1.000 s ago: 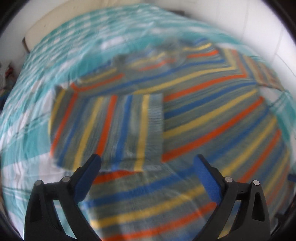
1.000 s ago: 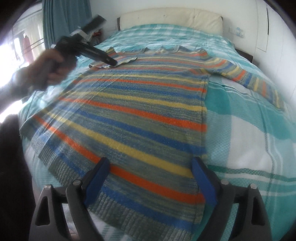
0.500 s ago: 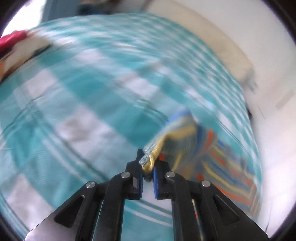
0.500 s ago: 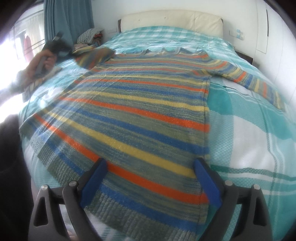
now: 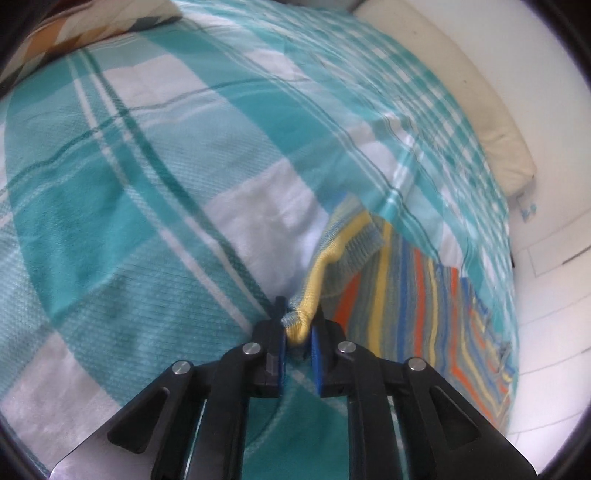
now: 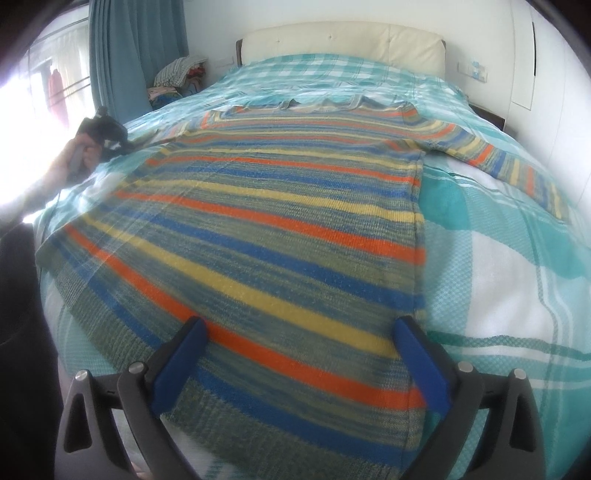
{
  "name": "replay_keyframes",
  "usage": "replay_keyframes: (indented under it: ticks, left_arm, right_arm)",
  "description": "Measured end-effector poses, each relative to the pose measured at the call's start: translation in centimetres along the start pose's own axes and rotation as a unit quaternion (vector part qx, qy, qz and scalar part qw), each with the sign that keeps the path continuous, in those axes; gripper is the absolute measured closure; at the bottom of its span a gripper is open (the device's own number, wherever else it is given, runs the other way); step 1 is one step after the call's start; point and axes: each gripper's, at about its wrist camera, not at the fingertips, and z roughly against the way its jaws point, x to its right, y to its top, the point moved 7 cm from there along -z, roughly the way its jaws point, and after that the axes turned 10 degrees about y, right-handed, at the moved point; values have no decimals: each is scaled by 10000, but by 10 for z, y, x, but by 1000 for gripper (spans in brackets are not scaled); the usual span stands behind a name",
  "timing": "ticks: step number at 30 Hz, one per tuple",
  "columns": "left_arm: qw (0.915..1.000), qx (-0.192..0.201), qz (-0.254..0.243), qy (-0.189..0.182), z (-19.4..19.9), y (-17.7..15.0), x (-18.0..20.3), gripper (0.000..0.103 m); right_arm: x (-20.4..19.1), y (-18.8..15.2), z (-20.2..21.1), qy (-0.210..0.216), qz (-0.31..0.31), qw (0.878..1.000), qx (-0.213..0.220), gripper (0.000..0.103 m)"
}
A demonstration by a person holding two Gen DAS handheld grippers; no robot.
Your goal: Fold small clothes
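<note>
A striped knit sweater in blue, orange, yellow and grey-green lies flat on the bed, hem towards me, its right sleeve stretched out to the right. My left gripper is shut on the cuff of the left sleeve and holds it out over the bedspread, away from the sweater body. In the right wrist view it appears at the far left in a hand. My right gripper is open and empty, just above the sweater's hem.
The teal and white checked bedspread covers the whole bed. A cream headboard stands at the far end. A teal curtain and a pile of clothes are at the back left. A patterned pillow lies near the left gripper.
My left gripper shut on the sleeve cuff, which lay folded across the sweater's chest, and pulled it out to the left over the bedspread. My right gripper stayed open above the hem.
</note>
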Motion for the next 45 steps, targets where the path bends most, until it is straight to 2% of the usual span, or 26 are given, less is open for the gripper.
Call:
replay_keyframes:
  ticks: [2, 5, 8, 10, 13, 16, 17, 20, 22, 23, 25, 27, 29, 31, 34, 35, 39, 41, 44, 45]
  left_arm:
    - [9996, 135, 96, 224, 8, 6, -10, 86]
    - [9964, 455, 245, 677, 25, 14, -24, 88]
    - [9958, 678, 25, 615, 38, 17, -13, 79]
    - [9952, 758, -385, 486, 39, 14, 9, 54]
    - [9927, 708, -850, 491, 22, 11, 35, 34]
    - [9928, 303, -762, 876, -11, 11, 22, 35]
    - [9921, 342, -670, 999, -15, 14, 13, 37]
    - [9931, 480, -461, 964, -2, 18, -3, 39]
    - [9905, 584, -577, 1107, 18, 15, -9, 32]
    - [9894, 698, -703, 1065, 31, 11, -7, 30]
    - [9880, 925, -943, 794, 58, -4, 2, 14]
    - [9871, 1048, -1140, 404, 81, -26, 14, 4]
    - [9869, 962, -1294, -5, 92, -51, 30, 3]
    - [9876, 648, -1394, -313, 90, -78, 46, 3]
    - [9877, 197, -1488, -433, 72, -107, 64, 3]
    - [9871, 178, -1546, -381, 65, -111, 67, 3]
    - [9788, 403, -1991, 273, 36, -126, 61, 3]
    - [9725, 526, -2188, 599, 24, -129, 55, 3]
    - [9645, 602, -2458, 761, 24, -136, 58, 1]
    - [9617, 612, -2538, 838, 22, -138, 59, 1]
  right_arm:
    - [0, 0, 0, 4, 0, 10000, -1, 3]
    - [0, 0, 0, 9, 2, 10000, 2, 3]
    - [0, 0, 0, 2, 0, 10000, 0, 3]
    - [1, 0, 0, 2, -2, 10000, 1, 3]
    - [1, 0, 0, 5, 11, 10000, 1, 2]
    - [1, -1, 1, 20, 33, 10000, 2, 2]
    - [1, -2, 1, 18, 45, 10000, -1, 2]
    - [1, -2, 2, 7, 73, 10000, -22, 2]
    - [1, -2, 6, -11, 91, 10000, -12, 4]
    - [1, 0, 12, -18, 54, 10000, 81, 4]
    - [3, 11, 34, -53, 8, 9984, 557, 4]
    - [10, 23, 55, -298, 51, 9951, 938, 4]
    - [26, 37, 75, -622, 0, 9905, 1226, 3]
    - [46, 49, 83, -794, -121, 9889, 1252, 3]
    - [87, 65, 87, -1145, -365, 9858, 1175, 3]
    - [100, 69, 88, -1224, -456, 9843, 1183, 3]
    - [147, 72, 75, -1500, -809, 9793, 1092, 3]
    - [173, 58, 58, -1706, -1074, 9760, 827, 3]
    - [202, 25, 29, -1552, -1839, 9699, 383, 1]
    - [204, 24, 28, -1529, -1851, 9697, 456, 0]
